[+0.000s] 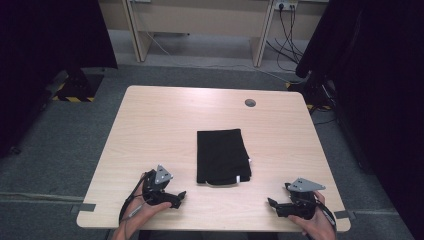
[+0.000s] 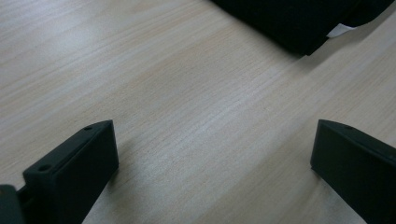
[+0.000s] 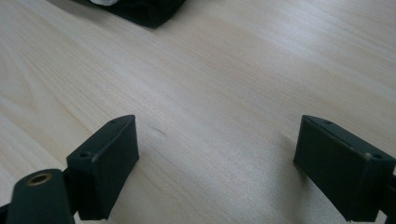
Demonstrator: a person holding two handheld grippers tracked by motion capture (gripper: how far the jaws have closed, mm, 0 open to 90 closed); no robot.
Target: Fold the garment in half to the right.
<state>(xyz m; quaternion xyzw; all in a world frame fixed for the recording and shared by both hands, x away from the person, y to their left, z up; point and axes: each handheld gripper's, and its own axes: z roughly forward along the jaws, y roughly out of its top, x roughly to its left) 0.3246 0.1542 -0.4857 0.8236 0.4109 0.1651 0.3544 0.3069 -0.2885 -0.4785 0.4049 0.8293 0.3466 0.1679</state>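
A: Where is the cloth [image 1: 222, 156]?

B: Mid-counter [image 1: 150, 130], folded into a black rectangle that lies flat, with its long sides running away from the person. A small white tag [image 1: 238, 179] shows at its near right corner, and a thin pale cord peeks out along the near edge.

A: And the left tongs [image 1: 180, 197]?

B: Low over the near left part of the counter, held in the person's left hand [image 1: 145, 207] and pointing right. They sit near the cloth's near left corner without touching it. In the left gripper view the two black jaws stand wide apart with only bare wood between them, and the cloth's corner lies ahead at the top of that view.

A: The right tongs [image 1: 272, 203]?

B: At the near right, in the right hand [image 1: 315, 222], pointing left toward the cloth. Also clear of it, a little farther off than the left pair. In the right gripper view its jaws are spread wide too, nothing held, with a dark corner of cloth at the upper left.

A: Anything else on the counter?

B: A round grey cable hole [image 1: 250, 103] near the far right edge. Each pair of tongs carries a grey three-cornered plate on top, and a cable trails back from the left pair along the wrist.
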